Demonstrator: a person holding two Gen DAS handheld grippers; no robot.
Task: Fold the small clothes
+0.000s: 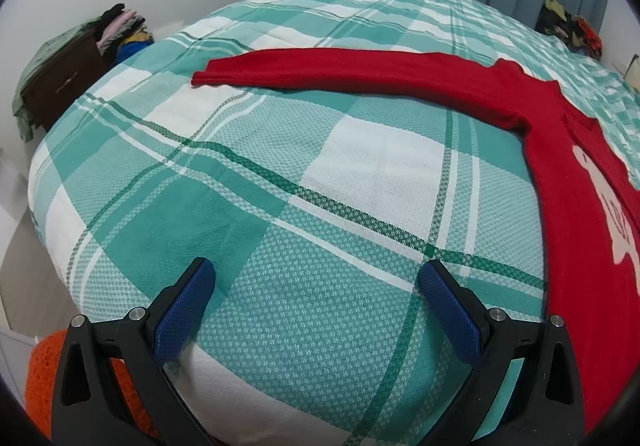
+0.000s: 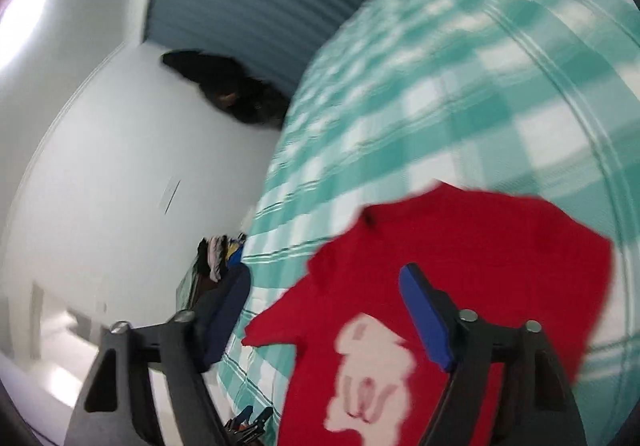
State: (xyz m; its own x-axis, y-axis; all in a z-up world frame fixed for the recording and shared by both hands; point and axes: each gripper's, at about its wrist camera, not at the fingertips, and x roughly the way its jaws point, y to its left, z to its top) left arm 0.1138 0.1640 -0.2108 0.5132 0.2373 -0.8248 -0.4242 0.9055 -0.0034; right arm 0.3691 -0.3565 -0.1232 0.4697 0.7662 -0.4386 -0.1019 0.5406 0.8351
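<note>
Red sweater flat on bed, sleeve stretched left, likely ready for folding inward. Left tool spread, empty, near edge. Right tool spread, empty, above sweater body.

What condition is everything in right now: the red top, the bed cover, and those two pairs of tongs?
Red sweater: lying flat on the bed, one sleeve stretched straight out, not yet folded.
Plaid bed cover: spread smooth.
Left tongs: open, nothing between them, above bare cover.
Right tongs: open, holding nothing, above the sweater; the view is blurred.
Clothes pile: stacked beside the bed.
</note>
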